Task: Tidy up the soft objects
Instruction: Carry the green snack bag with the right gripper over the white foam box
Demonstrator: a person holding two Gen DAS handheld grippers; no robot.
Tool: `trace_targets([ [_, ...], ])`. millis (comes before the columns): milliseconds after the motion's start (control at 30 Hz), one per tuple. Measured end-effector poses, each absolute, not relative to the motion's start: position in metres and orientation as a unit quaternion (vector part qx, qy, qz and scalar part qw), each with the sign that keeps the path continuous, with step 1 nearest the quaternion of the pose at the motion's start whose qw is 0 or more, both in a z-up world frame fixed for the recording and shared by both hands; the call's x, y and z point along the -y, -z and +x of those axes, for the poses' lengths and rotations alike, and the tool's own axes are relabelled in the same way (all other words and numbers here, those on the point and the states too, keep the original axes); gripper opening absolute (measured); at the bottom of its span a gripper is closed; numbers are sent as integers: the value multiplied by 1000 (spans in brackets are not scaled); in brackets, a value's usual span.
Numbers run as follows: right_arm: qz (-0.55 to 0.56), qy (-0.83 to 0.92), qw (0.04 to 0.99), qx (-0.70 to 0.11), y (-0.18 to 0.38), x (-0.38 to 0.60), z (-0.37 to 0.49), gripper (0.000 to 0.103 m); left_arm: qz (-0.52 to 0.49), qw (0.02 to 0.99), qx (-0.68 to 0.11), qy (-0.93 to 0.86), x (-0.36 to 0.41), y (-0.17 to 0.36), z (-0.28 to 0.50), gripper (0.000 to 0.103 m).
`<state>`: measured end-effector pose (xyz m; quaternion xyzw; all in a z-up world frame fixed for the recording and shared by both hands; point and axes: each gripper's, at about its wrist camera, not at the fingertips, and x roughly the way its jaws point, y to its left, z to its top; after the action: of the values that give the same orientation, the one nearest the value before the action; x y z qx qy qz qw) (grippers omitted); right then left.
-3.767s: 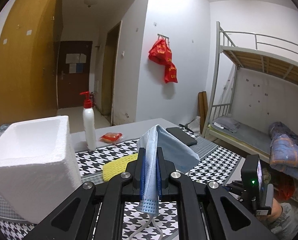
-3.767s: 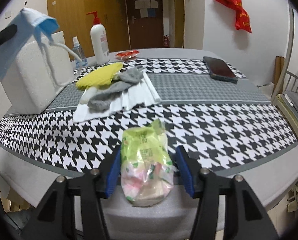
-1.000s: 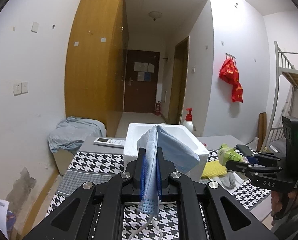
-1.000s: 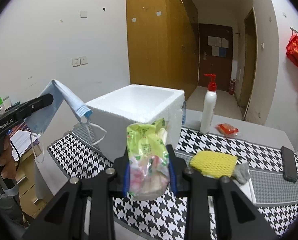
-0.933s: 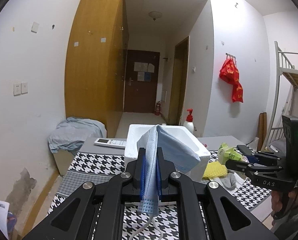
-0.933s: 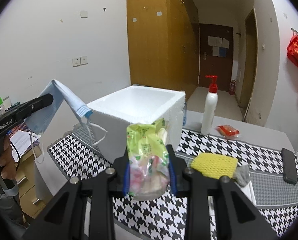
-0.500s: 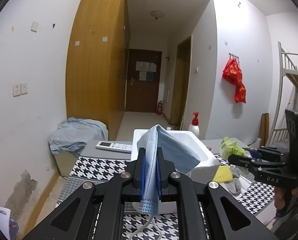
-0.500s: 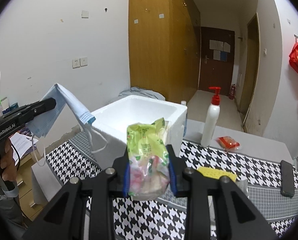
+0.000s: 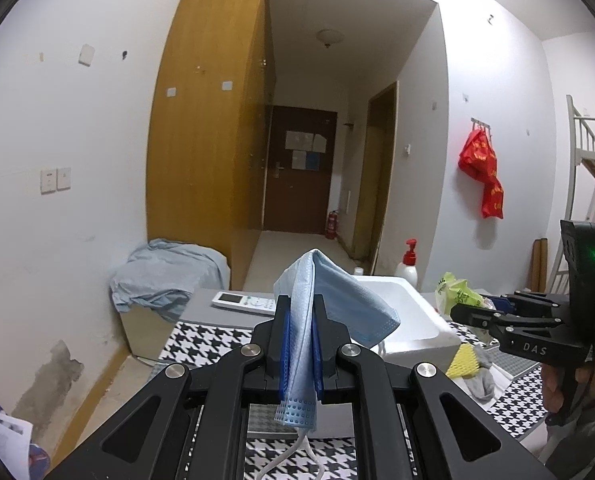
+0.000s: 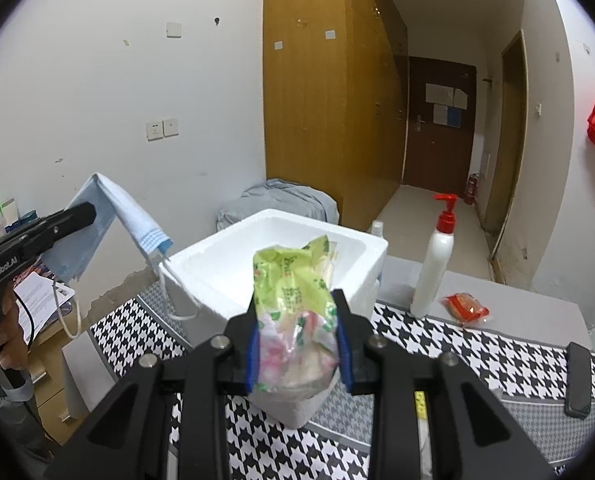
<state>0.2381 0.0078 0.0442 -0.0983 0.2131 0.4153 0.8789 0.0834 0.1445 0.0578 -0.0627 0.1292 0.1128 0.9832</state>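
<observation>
My left gripper [image 9: 299, 344] is shut on a light blue face mask [image 9: 329, 308], held in the air left of the white foam box [image 9: 401, 320]; the mask also shows in the right wrist view [image 10: 113, 216], its ear loops hanging by the box's left wall. My right gripper [image 10: 297, 344] is shut on a green and clear tissue pack [image 10: 297, 300], held just in front of the open foam box [image 10: 225, 260]. In the left wrist view the pack [image 9: 455, 296] sits at the right gripper's tip, beside the box.
A yellow sponge [image 9: 463, 364] and grey sock [image 9: 481, 384] lie on the houndstooth table cloth [image 10: 477, 356]. A white pump bottle [image 10: 433, 268], red packet [image 10: 465, 308] and black phone [image 10: 577, 380] lie to the right. A remote [image 9: 243, 302] lies behind the box.
Both grippers have risen and moved closer to the foam box, each still holding its object. The tissue pack now overlaps the box opening in the right wrist view.
</observation>
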Motion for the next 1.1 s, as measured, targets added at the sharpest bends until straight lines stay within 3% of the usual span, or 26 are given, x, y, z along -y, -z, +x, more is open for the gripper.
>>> trace_targets([
  [1100, -102, -423, 868, -240, -38, -69, 274, 35, -85, 983, -129, -103, -166, -52, 75, 10],
])
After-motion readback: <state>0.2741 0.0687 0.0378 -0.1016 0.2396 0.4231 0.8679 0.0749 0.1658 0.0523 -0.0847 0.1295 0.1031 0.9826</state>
